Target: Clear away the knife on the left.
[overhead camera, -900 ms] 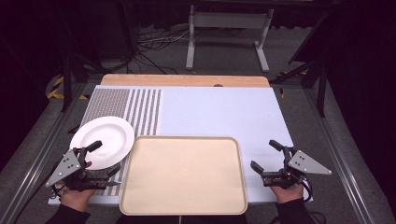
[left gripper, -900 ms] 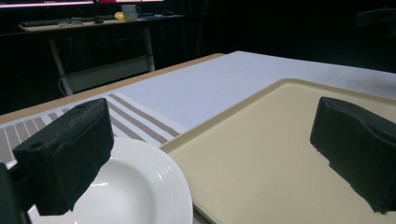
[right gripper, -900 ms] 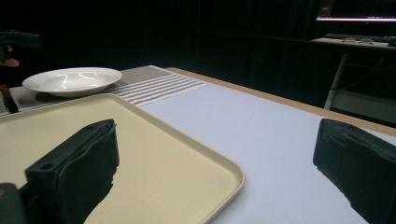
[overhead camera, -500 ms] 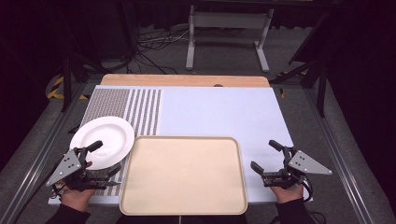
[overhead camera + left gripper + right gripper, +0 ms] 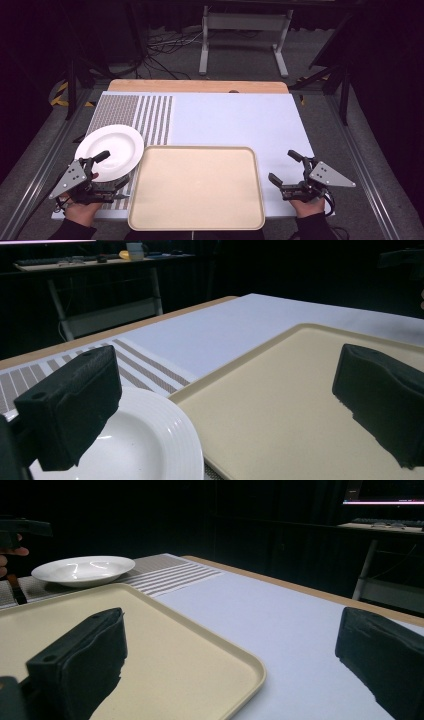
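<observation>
Reaching: we're at the approach step w/ both grippers low at the table's near edge, nothing held.
Left gripper (image 5: 106, 170): jaws wide, straddling the plate's near rim.
Plate (image 5: 110, 152): on the striped mat (image 5: 150, 117), just left of the tray (image 5: 196, 186).
Right gripper (image 5: 286, 168): jaws wide, beside tray's right edge.
Next: we judge left must close on the rim, then lift toward tray.
Hidden: contact w/ rim unclear; hands cut off at bottom.

High view looks down from above; both gripper views sit low, close (sharing tray (image 5: 280, 405), plate (image 5: 82, 570)).
</observation>
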A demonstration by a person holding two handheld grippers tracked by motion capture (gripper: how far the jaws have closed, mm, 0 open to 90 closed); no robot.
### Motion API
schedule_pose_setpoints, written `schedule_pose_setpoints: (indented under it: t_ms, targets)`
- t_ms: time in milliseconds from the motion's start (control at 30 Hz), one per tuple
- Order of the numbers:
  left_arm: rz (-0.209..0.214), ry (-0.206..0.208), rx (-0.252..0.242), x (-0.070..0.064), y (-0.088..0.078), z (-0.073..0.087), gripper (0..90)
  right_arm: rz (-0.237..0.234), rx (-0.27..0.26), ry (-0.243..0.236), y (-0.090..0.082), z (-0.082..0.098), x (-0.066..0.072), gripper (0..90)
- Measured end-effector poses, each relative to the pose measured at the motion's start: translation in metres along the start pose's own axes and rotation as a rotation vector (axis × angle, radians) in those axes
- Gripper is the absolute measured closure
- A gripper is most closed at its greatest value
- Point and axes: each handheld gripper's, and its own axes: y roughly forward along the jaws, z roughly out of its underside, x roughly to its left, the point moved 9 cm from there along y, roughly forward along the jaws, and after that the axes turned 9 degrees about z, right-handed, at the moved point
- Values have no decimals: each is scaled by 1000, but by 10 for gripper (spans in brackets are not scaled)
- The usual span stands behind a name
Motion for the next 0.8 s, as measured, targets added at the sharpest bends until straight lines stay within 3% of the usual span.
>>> schedule_pose_setpoints:
  t_ms: [100,300,533,800]
  targets:
    - [5,2,16,0,0,-2,1,-4,3,-1,0,0,0,11]
    - [13,63,80,1,-4,-7,1,-5,4,11,1,1,1,11]
    - [33,57,117,3,-10,-15,2,-11,5,12,2,2,1,11]
    - [62,86,280,9,-26,-20,10,-12,17,13,3,3,1,11]
